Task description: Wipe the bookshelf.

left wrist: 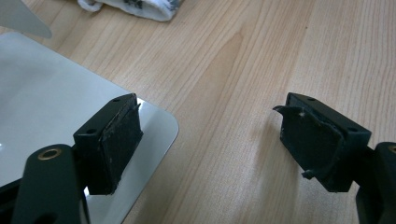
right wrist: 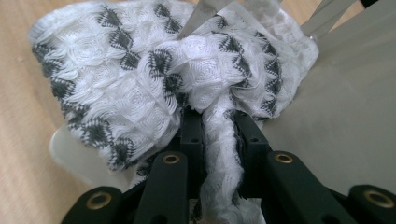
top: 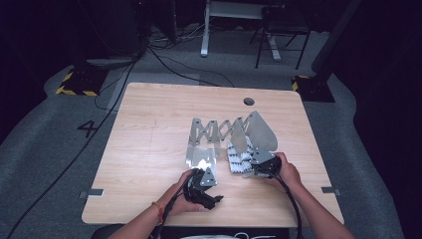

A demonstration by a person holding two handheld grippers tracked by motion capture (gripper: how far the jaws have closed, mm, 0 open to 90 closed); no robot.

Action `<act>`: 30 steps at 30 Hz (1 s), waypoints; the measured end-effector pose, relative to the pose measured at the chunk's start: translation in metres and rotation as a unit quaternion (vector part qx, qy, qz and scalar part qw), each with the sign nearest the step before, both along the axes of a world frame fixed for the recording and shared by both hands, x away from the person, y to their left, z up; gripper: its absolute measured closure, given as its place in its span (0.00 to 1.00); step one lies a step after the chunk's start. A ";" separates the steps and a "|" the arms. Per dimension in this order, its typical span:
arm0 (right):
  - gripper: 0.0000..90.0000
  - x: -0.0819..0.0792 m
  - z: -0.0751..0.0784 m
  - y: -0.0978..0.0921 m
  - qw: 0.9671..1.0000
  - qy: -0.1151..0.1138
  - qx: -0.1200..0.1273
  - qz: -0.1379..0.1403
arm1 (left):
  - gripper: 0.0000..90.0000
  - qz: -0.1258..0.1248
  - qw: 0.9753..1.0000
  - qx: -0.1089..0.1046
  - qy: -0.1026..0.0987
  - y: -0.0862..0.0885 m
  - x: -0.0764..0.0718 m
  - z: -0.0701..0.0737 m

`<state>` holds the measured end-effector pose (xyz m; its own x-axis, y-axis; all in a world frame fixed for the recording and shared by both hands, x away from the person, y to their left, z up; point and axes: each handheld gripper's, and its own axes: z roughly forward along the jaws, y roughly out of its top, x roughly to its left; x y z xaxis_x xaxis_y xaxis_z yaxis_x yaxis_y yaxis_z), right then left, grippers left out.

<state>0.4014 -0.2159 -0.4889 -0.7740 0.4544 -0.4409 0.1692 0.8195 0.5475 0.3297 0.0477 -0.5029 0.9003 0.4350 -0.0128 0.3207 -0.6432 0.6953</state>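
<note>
A metal folding rack (top: 219, 130) with scissor links and flat plates lies in the middle of the wooden table (top: 149, 129). A white cloth with a dark diamond pattern (top: 240, 158) (right wrist: 140, 88) is bunched on the rack's right plate (right wrist: 345, 107). My right gripper (top: 259, 165) (right wrist: 219, 135) is shut on a fold of that cloth. My left gripper (top: 201, 183) (left wrist: 210, 135) is open and holds nothing; one jaw hovers over the corner of the shiny left plate (top: 200, 159) (left wrist: 42, 102), the other over bare wood. The cloth's edge (left wrist: 135, 8) shows at the top of the left gripper view.
A round cable hole (top: 249, 101) sits near the table's far edge. Beyond the table are cables on grey carpet, a chair (top: 281, 30) and a desk leg (top: 204, 35). Bare wood lies to the left and at the front of the table.
</note>
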 end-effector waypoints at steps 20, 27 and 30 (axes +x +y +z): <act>0.86 -0.028 0.052 -0.027 0.995 -0.022 0.095 0.011 | 0.23 -0.002 1.000 -0.002 -0.001 0.000 0.000 0.000; 0.86 -0.038 0.072 -0.033 0.988 -0.057 0.140 0.008 | 0.23 -0.002 1.000 -0.001 -0.001 0.000 0.000 0.000; 0.86 -0.041 0.081 -0.035 0.984 -0.074 0.164 0.005 | 0.22 -0.001 1.000 -0.001 0.000 0.000 0.000 0.000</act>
<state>0.3601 -0.2508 -0.4083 -0.7179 0.5832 -0.3802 0.0603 0.5961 0.8006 0.3300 0.0476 -0.5030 0.9015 0.4325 -0.0129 0.3183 -0.6427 0.6969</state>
